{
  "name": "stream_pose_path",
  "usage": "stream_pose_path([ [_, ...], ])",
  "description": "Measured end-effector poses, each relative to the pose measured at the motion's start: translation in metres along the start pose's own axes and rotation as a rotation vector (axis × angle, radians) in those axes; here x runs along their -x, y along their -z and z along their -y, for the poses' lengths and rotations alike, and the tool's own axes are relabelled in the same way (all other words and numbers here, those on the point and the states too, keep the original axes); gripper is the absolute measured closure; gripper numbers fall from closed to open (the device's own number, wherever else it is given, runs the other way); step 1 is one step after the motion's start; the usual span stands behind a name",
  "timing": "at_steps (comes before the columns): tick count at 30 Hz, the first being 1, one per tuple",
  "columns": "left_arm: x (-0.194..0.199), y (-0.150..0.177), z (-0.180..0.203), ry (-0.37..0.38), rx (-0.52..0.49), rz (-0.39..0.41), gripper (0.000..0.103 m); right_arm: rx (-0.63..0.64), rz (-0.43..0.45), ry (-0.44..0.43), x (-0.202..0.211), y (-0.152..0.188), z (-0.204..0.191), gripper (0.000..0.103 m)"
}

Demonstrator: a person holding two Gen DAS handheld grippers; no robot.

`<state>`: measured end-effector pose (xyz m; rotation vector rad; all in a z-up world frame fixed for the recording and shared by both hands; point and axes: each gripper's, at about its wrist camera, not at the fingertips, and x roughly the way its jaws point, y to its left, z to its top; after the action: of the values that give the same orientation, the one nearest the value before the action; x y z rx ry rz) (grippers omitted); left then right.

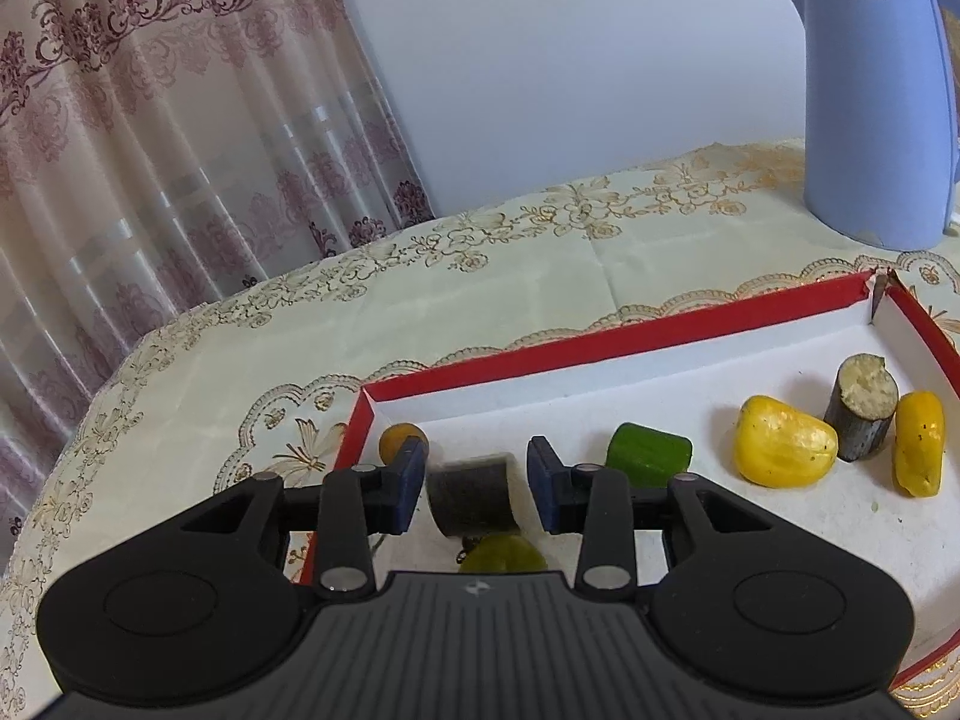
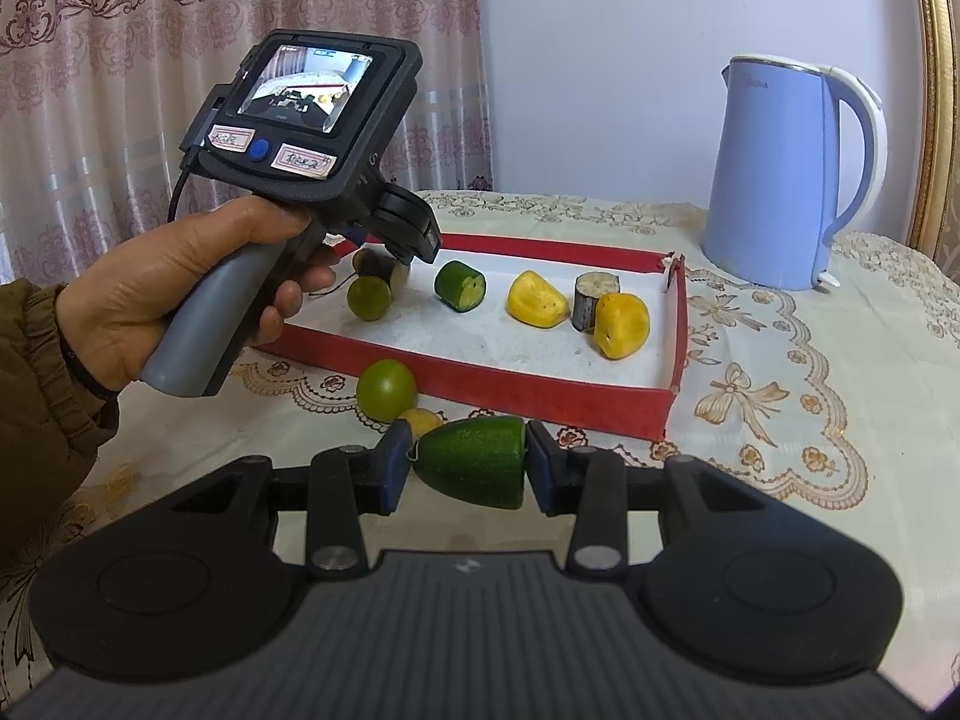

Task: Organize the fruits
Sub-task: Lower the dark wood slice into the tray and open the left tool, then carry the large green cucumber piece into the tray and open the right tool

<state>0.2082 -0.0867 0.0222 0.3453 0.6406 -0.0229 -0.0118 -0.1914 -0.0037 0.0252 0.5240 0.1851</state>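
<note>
A red-rimmed white tray (image 1: 540, 354) (image 2: 540, 396) lies on the tablecloth. My left gripper (image 1: 477, 483) is open over the tray's left end, its fingers either side of a dark cylinder piece (image 1: 471, 495) without touching it; a green lime (image 1: 504, 555) lies just below. In the tray are also a green cucumber chunk (image 1: 648, 456) (image 2: 461, 286), two yellow fruits (image 1: 783, 450) (image 1: 918, 441) and a grey cylinder piece (image 1: 864, 408). My right gripper (image 2: 468, 468) is shut on a green cucumber end (image 2: 477, 468) in front of the tray.
A blue kettle (image 1: 876, 102) (image 2: 780, 174) stands behind the tray on the right. A green lime (image 2: 386, 390) and a small yellow fruit (image 2: 423, 420) lie on the cloth (image 2: 780, 372) before the tray. An orange fruit (image 1: 401, 441) sits by the tray's left corner. Curtains hang at left.
</note>
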Motion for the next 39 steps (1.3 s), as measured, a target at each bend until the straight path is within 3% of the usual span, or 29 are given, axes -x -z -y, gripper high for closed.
stream_pose_path([
  [5,0.006,-0.001,-0.003,-0.001,0.005,0.017,0.048,0.000,-0.002,-0.001,-0.001,-0.001,-0.001,0.065],
  [19,0.050,0.022,-0.035,0.045,0.109,0.044,0.046,0.005,0.008,0.004,-0.002,-0.006,-0.005,0.065],
  [23,0.076,0.036,-0.046,0.043,0.138,0.083,0.028,-0.001,0.013,0.008,-0.004,-0.009,-0.005,0.065],
  [39,0.112,0.080,-0.070,0.076,0.201,0.088,0.027,-0.036,0.012,0.069,-0.019,-0.021,0.008,0.065],
])
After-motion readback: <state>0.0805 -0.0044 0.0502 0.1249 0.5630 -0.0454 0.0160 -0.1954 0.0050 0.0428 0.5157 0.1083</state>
